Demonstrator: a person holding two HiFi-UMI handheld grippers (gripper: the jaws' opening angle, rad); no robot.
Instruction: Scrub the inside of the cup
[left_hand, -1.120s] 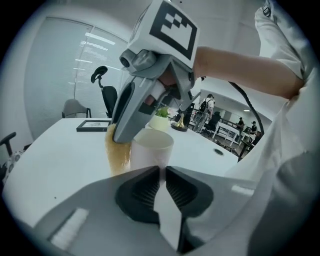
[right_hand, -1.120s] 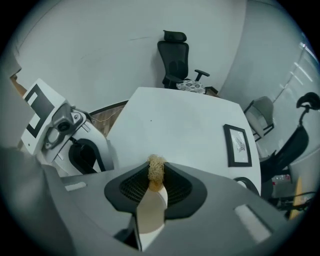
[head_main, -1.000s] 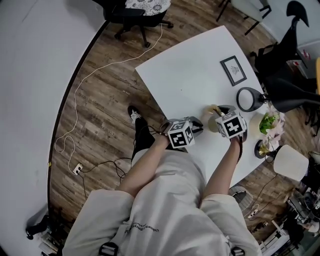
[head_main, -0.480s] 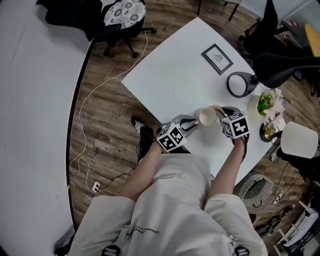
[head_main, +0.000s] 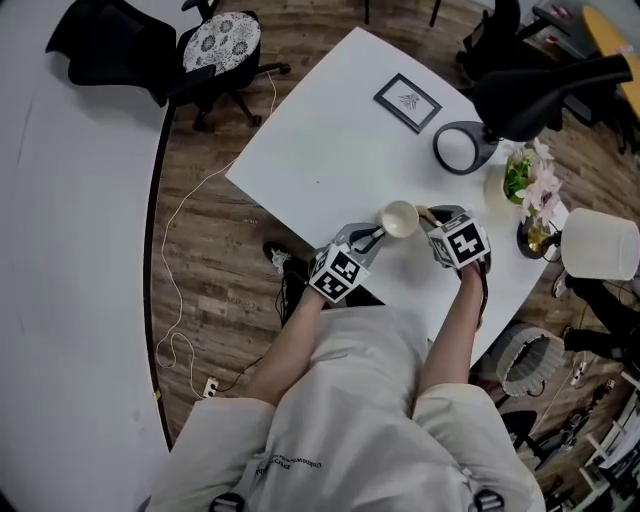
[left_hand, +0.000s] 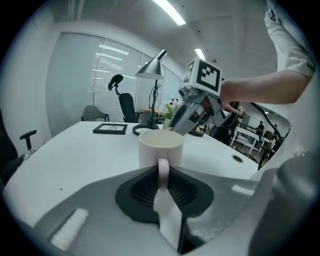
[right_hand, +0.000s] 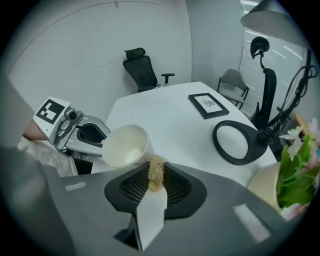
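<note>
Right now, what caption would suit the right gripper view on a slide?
Right tool holds a scrubber beside the cup gripped by the left tool.

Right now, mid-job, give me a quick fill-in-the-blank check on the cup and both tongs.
The left tongs grip the cup by its ___.
The right tongs hold a scrubber that is not yet ___ the cup.
The cup's mouth tilts toward the ___ tongs.
Missing: handle; inside; right.
</note>
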